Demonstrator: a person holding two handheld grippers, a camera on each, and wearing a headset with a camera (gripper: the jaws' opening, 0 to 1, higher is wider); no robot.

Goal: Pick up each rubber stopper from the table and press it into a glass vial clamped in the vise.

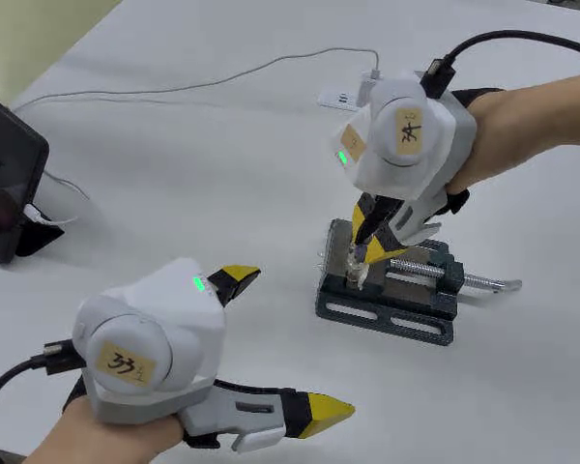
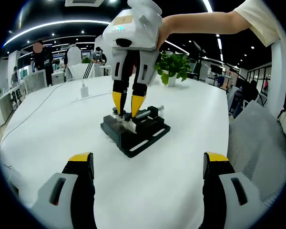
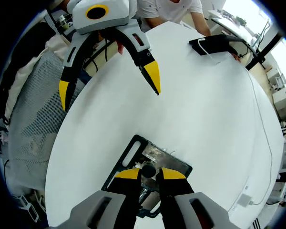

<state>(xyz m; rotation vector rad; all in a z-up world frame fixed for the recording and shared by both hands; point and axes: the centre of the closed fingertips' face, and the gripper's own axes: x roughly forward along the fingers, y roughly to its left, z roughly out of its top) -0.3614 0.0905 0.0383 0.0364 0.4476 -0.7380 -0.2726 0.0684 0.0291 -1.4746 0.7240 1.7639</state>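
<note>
A black bench vise (image 1: 435,290) (image 2: 150,131) (image 3: 128,155) stands on the white table. A small glass vial (image 1: 355,275) is clamped upright in it, mostly hidden by the jaws above. My right gripper (image 1: 369,249) (image 2: 127,102) (image 3: 150,174) points down at the vial's mouth and is shut on a dark rubber stopper (image 3: 148,170). Whether the stopper touches the vial is hidden. My left gripper (image 1: 282,348) (image 2: 148,161) (image 3: 108,86) hovers low to the vise's left, wide open and holding nothing.
The vise's screw handle (image 1: 488,283) sticks out to the right. A black device (image 1: 5,179) (image 3: 214,44) sits at the table's left edge, with a white cable (image 1: 203,82) running to a white adapter (image 1: 343,98) behind the vise. In the left gripper view, people stand in the background.
</note>
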